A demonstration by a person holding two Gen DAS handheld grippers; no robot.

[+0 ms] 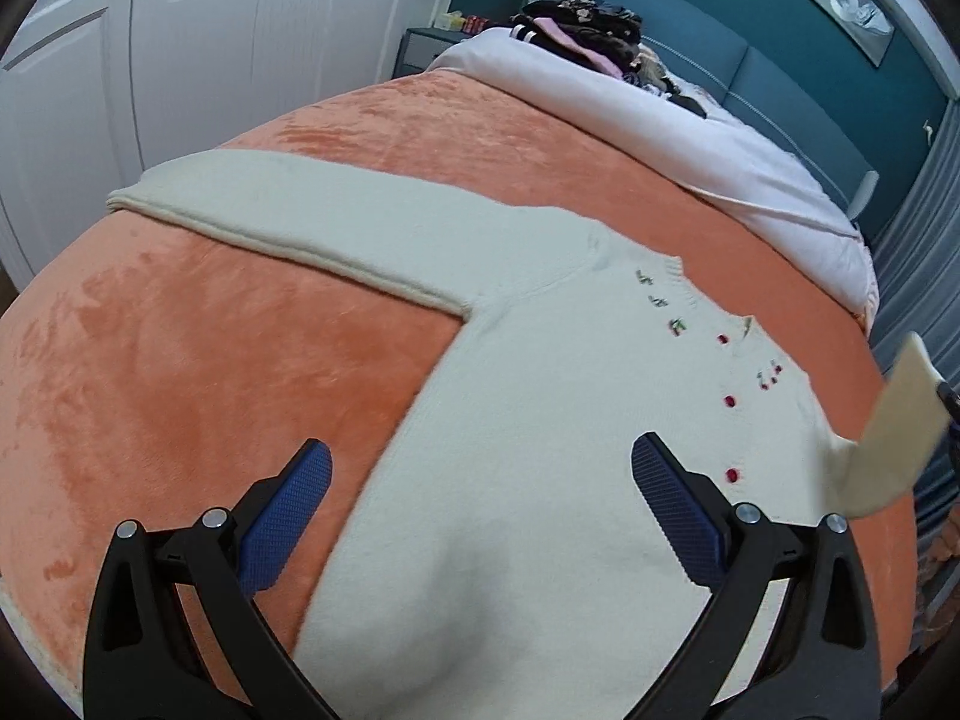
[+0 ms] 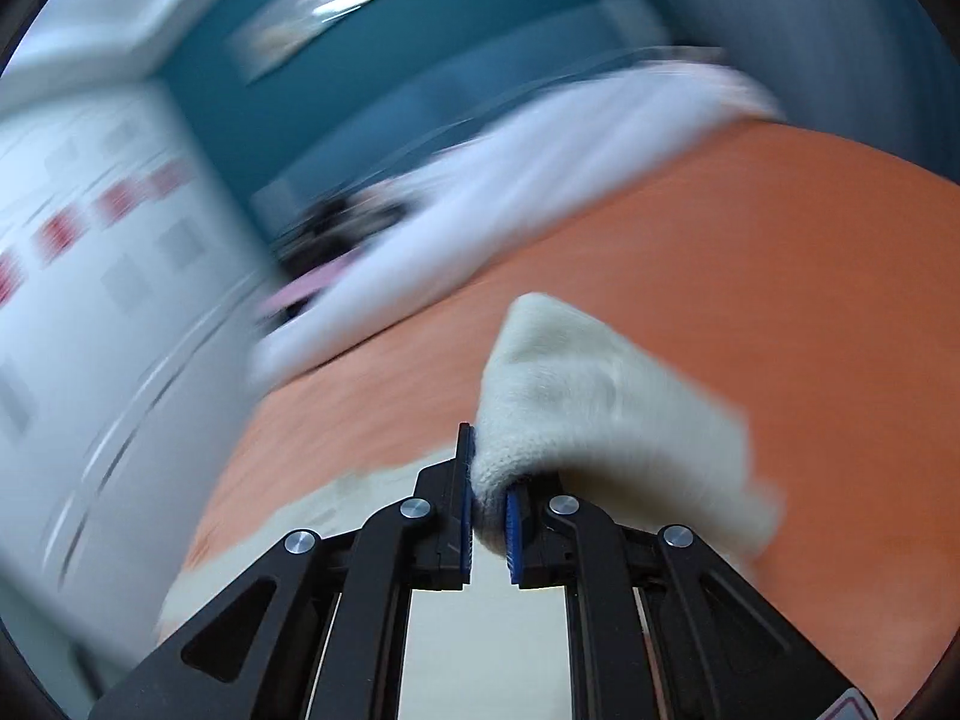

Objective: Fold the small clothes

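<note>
A small cream knitted cardigan [image 1: 540, 420] with red buttons and embroidered cherries lies flat on the orange blanket [image 1: 180, 372]. One sleeve [image 1: 312, 216] stretches out to the left. My left gripper [image 1: 480, 468] hovers open above the cardigan's body, nothing between its blue pads. The other sleeve [image 1: 894, 438] is lifted off the bed at the right edge of the left wrist view. In the blurred right wrist view, my right gripper [image 2: 489, 480] is shut on that sleeve's cuff [image 2: 600, 408], which bunches up beyond the pads.
A white duvet [image 1: 690, 132] covers the far part of the bed, with a pile of dark and pink clothes [image 1: 588, 30] near the teal headboard [image 1: 780, 84]. White wardrobe doors [image 1: 180, 48] stand to the left; a grey curtain [image 1: 924, 276] hangs at the right.
</note>
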